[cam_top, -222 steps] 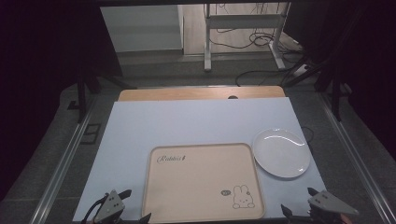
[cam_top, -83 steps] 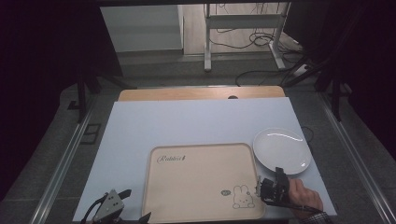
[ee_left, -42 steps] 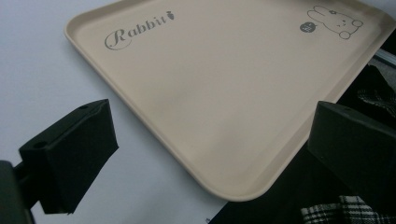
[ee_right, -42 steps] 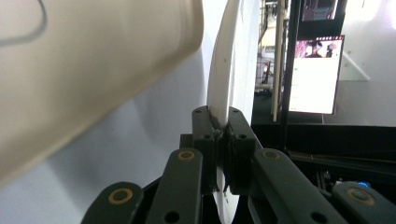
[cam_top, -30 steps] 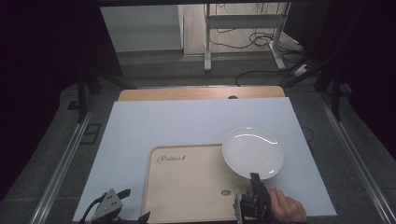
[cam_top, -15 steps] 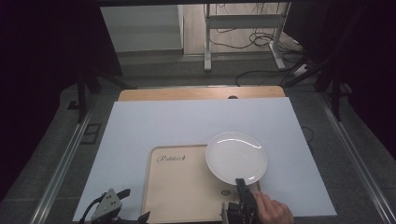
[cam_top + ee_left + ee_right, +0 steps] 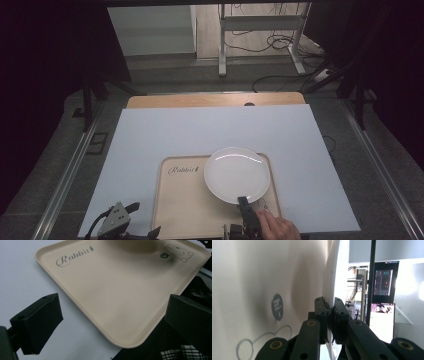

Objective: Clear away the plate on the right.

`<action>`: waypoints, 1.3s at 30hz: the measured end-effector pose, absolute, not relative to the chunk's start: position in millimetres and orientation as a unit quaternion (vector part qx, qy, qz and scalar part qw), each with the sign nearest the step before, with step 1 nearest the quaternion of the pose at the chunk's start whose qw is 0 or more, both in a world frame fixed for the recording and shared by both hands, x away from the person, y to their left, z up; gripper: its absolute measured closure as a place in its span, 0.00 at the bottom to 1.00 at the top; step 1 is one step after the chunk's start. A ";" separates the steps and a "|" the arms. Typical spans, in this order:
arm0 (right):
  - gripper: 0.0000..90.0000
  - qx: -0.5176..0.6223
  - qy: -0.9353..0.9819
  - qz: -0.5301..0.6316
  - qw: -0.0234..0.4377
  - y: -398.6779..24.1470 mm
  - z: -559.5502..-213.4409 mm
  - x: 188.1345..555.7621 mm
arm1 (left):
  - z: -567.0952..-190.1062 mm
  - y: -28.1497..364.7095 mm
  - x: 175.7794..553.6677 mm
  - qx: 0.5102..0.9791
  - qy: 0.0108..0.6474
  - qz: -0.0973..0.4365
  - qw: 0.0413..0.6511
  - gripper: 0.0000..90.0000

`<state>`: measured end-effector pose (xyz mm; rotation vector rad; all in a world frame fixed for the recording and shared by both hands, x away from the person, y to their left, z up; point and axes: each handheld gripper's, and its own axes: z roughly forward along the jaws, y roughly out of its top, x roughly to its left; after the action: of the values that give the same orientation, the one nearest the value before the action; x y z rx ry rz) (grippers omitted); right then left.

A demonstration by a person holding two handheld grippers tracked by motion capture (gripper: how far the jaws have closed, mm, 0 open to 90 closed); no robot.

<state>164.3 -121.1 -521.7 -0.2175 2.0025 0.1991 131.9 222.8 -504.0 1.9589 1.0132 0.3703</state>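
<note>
While pinched at its rim by right tool (image 7: 243, 202) | plate (image 7: 237, 174): white, round, glossy | left tool (image 7: 112, 317): spread

Lab-type recording bay: dark curtains (image 7: 45, 75) around white-covered counter (image 7: 210, 130), aluminium rails (image 7: 65, 180) alongside, loose floor cables (image 7: 280, 42), lit monitors (image 7: 383, 282) behind.

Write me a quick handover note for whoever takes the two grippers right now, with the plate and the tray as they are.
Right gripper: shut on the near rim of the white plate, holding it over the right part of the beige tray; the right gripper view suggests a gap beneath the plate.
Left gripper: open, idle by the tray's near left corner, holding nothing.
Done: plate gripped and brought above the tray.
Left: probably lower the plate onto the tray and let go.
</note>
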 end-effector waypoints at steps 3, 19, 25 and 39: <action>0.94 -0.100 0.838 0.087 0.529 -116.7 -522.9 163.0 | -504.0 222.6 131.8 0.788 0.407 0.149 0.438 0.01; 0.94 -0.129 0.846 0.088 0.510 -90.4 -533.0 156.3 | -503.9 222.5 131.3 0.789 0.405 0.151 0.438 0.01; 0.94 -0.129 0.847 0.095 0.506 -87.5 -539.8 157.9 | -503.8 222.3 131.0 0.789 0.404 0.151 0.438 0.01; 0.95 -0.134 0.857 0.093 0.489 -84.2 -548.2 159.4 | -503.8 222.0 130.9 0.789 0.403 0.151 0.438 0.01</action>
<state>159.4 -84.2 -548.2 -0.3247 2.0831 0.2257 130.9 222.0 -503.8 1.9627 1.0012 0.3765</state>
